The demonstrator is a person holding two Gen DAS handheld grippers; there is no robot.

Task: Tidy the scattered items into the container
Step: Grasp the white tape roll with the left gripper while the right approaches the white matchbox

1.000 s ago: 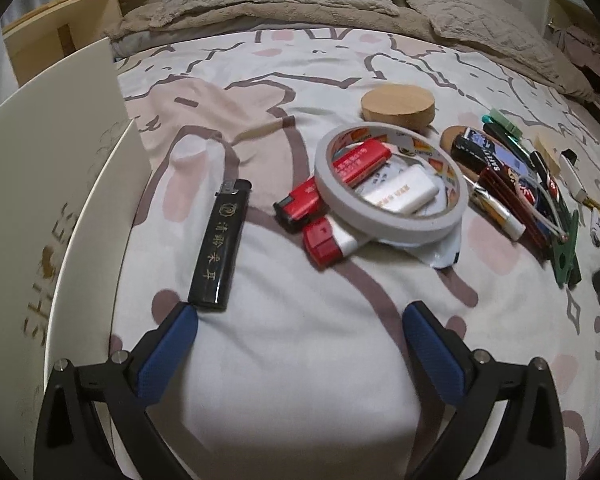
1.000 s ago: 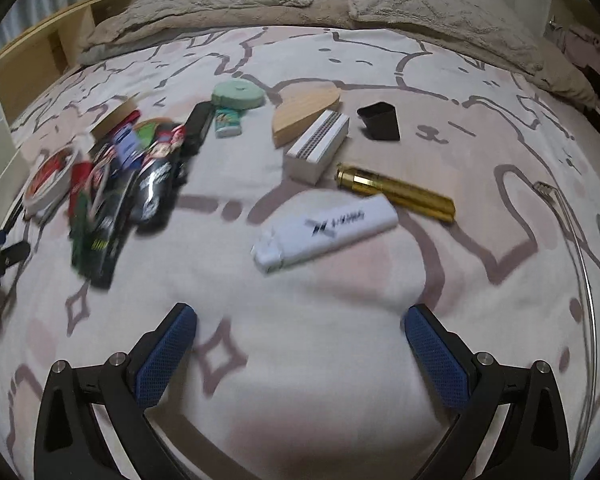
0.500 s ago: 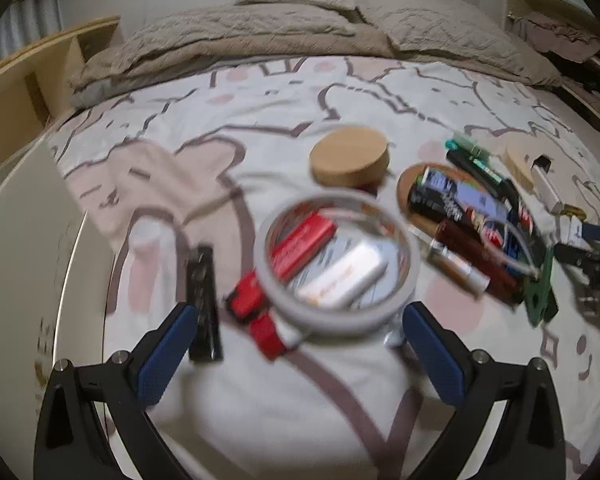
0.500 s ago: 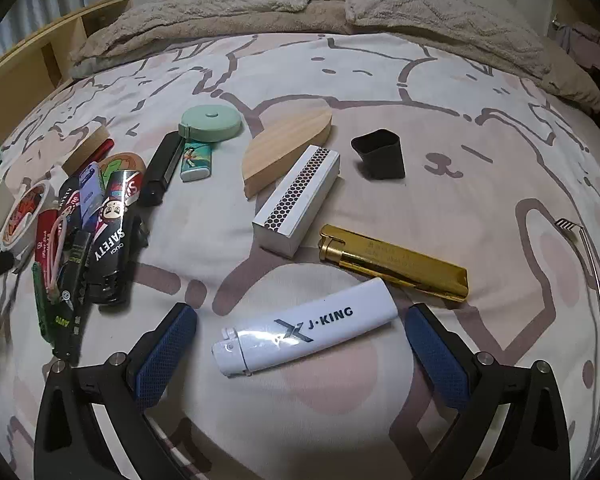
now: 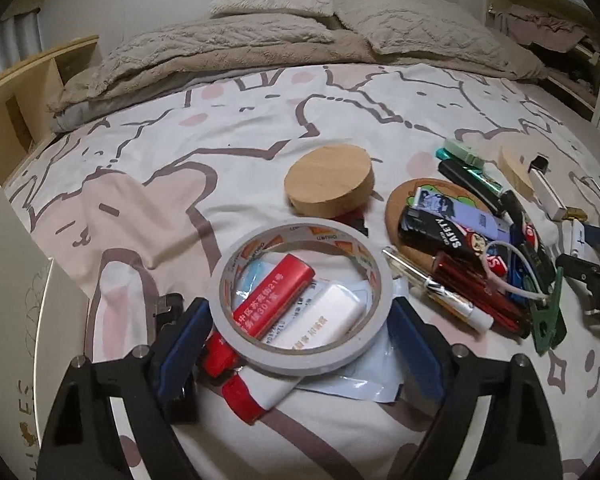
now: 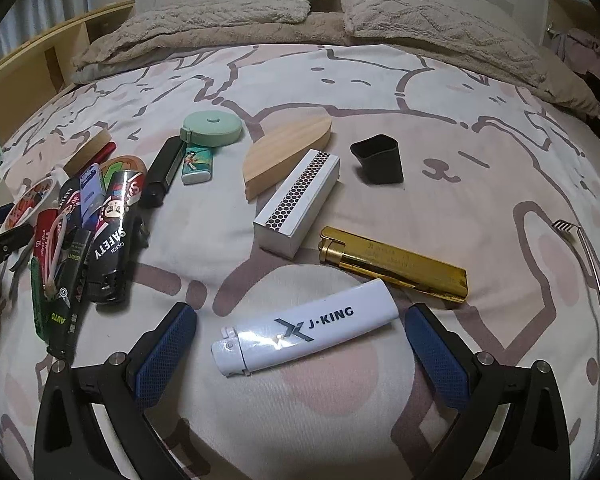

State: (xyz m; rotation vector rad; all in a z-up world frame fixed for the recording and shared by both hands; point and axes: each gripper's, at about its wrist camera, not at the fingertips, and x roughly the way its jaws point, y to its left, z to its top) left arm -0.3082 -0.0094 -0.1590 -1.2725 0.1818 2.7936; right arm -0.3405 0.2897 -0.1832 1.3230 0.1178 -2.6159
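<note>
In the left wrist view, my left gripper (image 5: 300,344) is open, its blue pads either side of a white tape roll (image 5: 236,276) that lies over red and white lighters (image 5: 276,304). A black lighter (image 5: 168,308) is partly hidden behind the left pad. The white container (image 5: 16,300) stands at the left edge. In the right wrist view, my right gripper (image 6: 300,344) is open, with a white J-KING lighter (image 6: 304,328) lying between its pads on the bed sheet.
A gold lighter (image 6: 396,264), white matchbox (image 6: 300,200), black cup (image 6: 378,158), wooden leaf piece (image 6: 284,152), green tape measure (image 6: 212,128) and a pile of lighters (image 6: 80,220) lie on the bed. A round wooden block (image 5: 328,180) lies beyond the tape roll. Pillows lie at the back.
Both grippers have moved forward. The tape roll now sits between the left pads and the white lighter between the right pads. Both stay open.
</note>
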